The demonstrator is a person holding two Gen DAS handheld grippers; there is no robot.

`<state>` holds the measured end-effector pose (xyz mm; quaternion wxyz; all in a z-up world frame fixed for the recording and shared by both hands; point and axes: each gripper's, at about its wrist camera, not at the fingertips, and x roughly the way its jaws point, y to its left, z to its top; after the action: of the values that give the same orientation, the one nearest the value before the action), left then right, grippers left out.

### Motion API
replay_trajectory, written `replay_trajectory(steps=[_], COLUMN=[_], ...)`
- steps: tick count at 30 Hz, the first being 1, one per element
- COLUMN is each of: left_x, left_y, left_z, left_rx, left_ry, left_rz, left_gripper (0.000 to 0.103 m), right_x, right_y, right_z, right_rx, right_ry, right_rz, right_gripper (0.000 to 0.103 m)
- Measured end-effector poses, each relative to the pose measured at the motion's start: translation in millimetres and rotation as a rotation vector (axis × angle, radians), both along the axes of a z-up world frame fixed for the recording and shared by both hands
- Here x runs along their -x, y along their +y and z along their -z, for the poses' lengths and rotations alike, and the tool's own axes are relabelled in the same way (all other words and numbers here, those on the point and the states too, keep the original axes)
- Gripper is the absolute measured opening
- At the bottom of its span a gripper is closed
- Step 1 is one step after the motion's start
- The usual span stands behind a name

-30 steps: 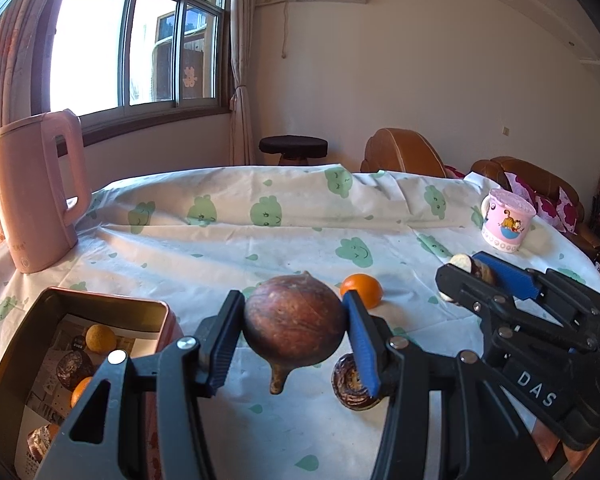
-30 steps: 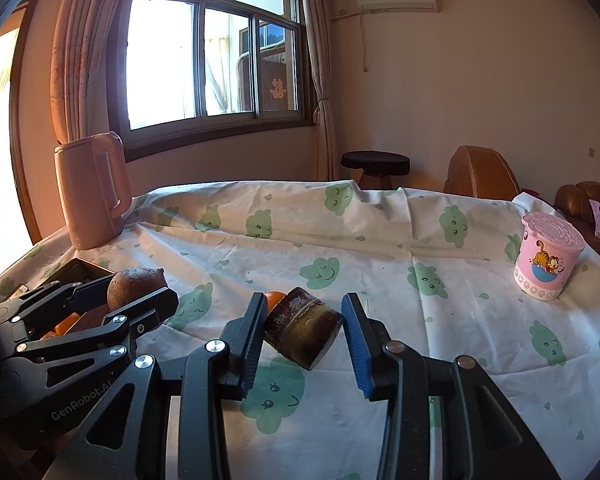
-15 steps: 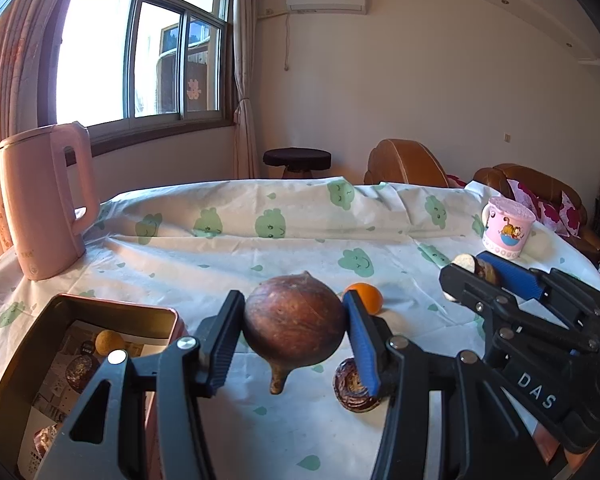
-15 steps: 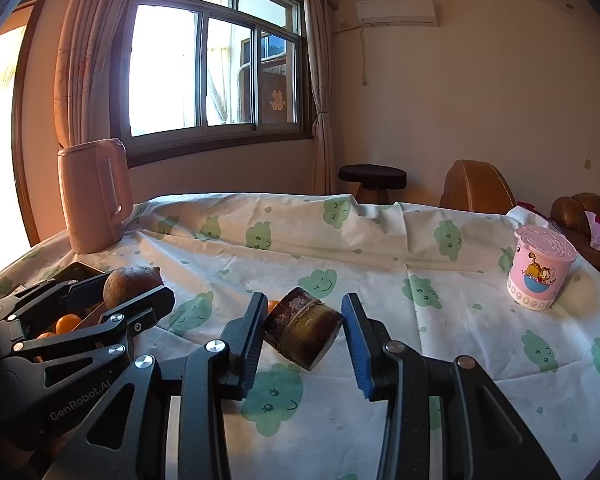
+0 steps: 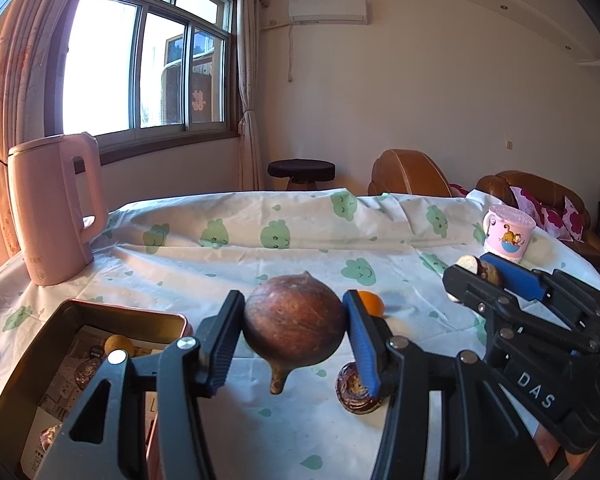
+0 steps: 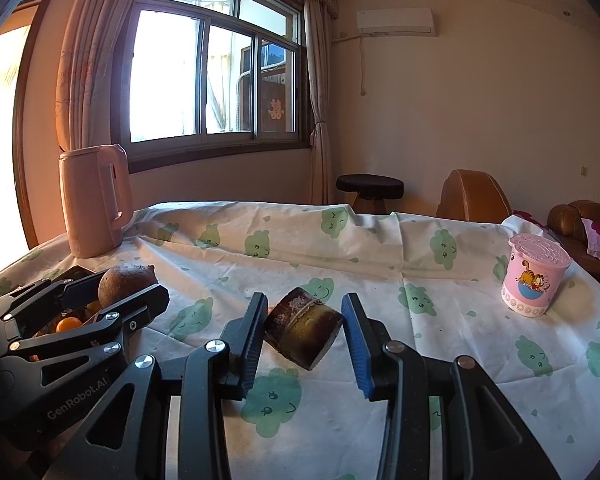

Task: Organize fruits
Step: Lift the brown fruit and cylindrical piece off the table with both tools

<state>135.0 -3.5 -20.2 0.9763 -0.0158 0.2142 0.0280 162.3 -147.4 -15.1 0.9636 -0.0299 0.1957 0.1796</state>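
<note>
My left gripper [image 5: 293, 314] is shut on a round brown fruit [image 5: 296, 326] with a short stem, held in the air above the tablecloth. An open metal tin [image 5: 124, 310] sits below and to its left, with several small fruits inside. In the right wrist view, my right gripper [image 6: 304, 320] is shut on a stubby dark brown fruit piece [image 6: 302, 332], also off the table. An orange [image 5: 371, 303] and a dark round fruit [image 5: 354, 391] lie on the cloth behind the left gripper's blue finger. The two grippers hang side by side.
A pink kettle [image 5: 54, 208] stands at the table's back left. A pink cartoon cup [image 6: 536, 280] stands at the right. The white cloth with green prints [image 5: 300, 240] covers the table. Brown armchairs [image 5: 408, 172] and a dark stool [image 5: 301, 170] stand beyond the far edge.
Both views have tipped slightly upward, so the table sits lower in the picture. Each gripper keeps the same hold on its fruit.
</note>
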Motion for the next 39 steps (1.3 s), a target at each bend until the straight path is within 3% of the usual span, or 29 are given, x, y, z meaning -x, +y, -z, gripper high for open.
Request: replay_trajectory(steps=[15, 39], left_x=[11.8, 34.6], left_y=[-0.3, 13.3], left_z=[-2.8, -5.4], left_rx=[-0.015, 0.014], left_ry=[-0.051, -0.059], left_rz=[-0.017, -0.026], left_gripper=[0.052, 0.052], right_x=[7.7, 16.8], right_y=[-0.5, 2.6], right_z=[-2.8, -5.3], right_rx=[0.003, -0.007], right_ry=[-0.041, -0.059], right_rz=[0.006, -0.030], right_gripper=[0.041, 0.041])
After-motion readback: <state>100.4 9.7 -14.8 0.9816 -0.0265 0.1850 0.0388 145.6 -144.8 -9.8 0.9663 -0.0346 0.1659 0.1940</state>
